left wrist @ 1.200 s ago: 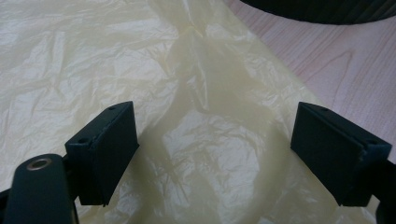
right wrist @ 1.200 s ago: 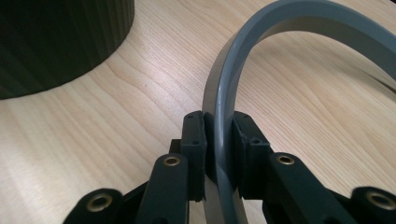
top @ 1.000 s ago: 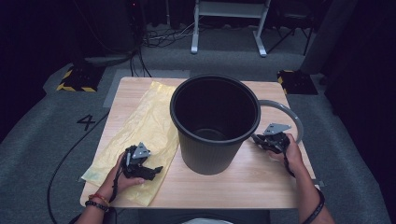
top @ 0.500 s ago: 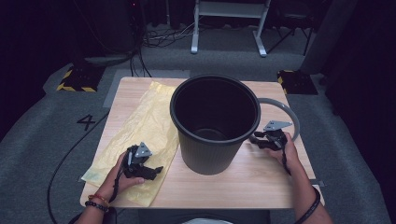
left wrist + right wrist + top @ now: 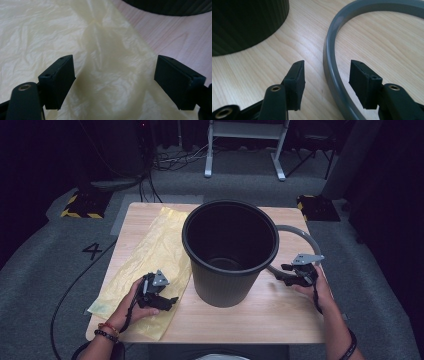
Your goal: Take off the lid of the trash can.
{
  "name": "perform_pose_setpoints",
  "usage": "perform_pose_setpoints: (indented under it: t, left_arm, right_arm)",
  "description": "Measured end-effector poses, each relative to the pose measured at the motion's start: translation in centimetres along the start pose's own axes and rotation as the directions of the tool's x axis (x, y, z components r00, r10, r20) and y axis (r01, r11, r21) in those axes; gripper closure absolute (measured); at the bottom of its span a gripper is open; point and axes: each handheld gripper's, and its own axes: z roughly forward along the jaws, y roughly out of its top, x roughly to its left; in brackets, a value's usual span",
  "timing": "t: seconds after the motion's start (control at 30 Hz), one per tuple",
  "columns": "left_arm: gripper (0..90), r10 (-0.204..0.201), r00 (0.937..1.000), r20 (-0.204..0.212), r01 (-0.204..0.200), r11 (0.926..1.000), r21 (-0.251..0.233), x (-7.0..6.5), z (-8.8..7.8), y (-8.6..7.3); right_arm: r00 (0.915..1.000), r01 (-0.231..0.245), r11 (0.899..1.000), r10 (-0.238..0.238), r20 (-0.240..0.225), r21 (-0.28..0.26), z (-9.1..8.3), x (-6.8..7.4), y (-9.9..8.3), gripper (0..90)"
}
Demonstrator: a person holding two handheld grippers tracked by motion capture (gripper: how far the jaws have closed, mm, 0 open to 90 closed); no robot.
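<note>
Here the grey ring (image 5: 329, 65) lies between the parted jaws.

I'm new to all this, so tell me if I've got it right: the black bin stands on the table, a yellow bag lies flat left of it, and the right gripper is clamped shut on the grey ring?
Not quite. The right gripper is open: its jaws have just been opening and now straddle the grey ring without pressing it, as the right gripper view shows. The rest holds: the black bin stands on the table, and the yellow bag lies flat to its left.
</note>
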Motion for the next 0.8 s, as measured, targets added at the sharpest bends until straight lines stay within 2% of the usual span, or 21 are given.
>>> perform_pose_setpoints:
  t: [0.07,0.2,0.33,0.4,0.53,0.6,0.63,0.73,0.8]
  left_arm:
    - [15.9,0.002,1.0,0.01,-0.002,0.9999,-0.01,-0.4,0.0,0.4]
    - [16.0,0.026,0.9996,0.011,-0.027,0.999,0.036,-0.9,0.9,0.5]
    - [15.2,-0.013,0.9996,0.025,0.013,0.9992,0.037,-0.5,1.4,0.4]
    - [14.9,-0.021,0.9988,0.044,0.019,0.9993,0.033,-0.1,1.4,0.3]
    - [16.0,-0.046,0.9988,0.021,0.044,0.9971,0.062,0.5,1.3,0.6]
    - [18.3,-0.04,0.9989,0.025,0.038,0.996,0.08,0.8,1.2,0.8]
    - [20.9,-0.049,0.9985,0.022,0.047,0.995,0.088,0.9,1.1,0.9]
    - [37.1,-0.066,0.9978,0.008,0.065,0.9931,0.097,1.4,0.8,1.1]
    - [49.9,-0.058,0.9983,0.005,0.057,0.9928,0.105,1.7,0.6,1.2]
  right_arm:
    - [1.0,-0.006,1.0,0.006,0.005,0.002,-0.2,0.0,-0.3,46.8]
    - [0.9998,-0.018,1.0,0.018,0.005,0.006,-0.3,-0.1,-0.9,46.8]
    - [0.9996,-0.028,1.0,0.028,0.009,0.006,-0.6,-0.2,-1.2,46.8]
    - [0.9996,-0.026,1.0,0.026,0.007,0.006,-0.8,-0.1,-1.3,46.8]
    - [0.9996,-0.027,1.0,0.027,0.012,0.006,-0.9,-0.1,-1.5,46.3]
    - [0.9994,-0.032,0.999,0.032,0.014,0.002,-1.0,0.0,-1.6,46.3]
    - [0.9994,-0.033,0.999,0.033,0.012,0.001,-1.0,0.0,-1.6,46.2]
    - [0.9995,-0.029,1.0,0.029,0.01,0.003,-1.1,0.1,-1.7,46.2]
    - [0.9996,-0.028,1.0,0.028,0.01,0.006,-1.1,0.1,-1.8,46.2]
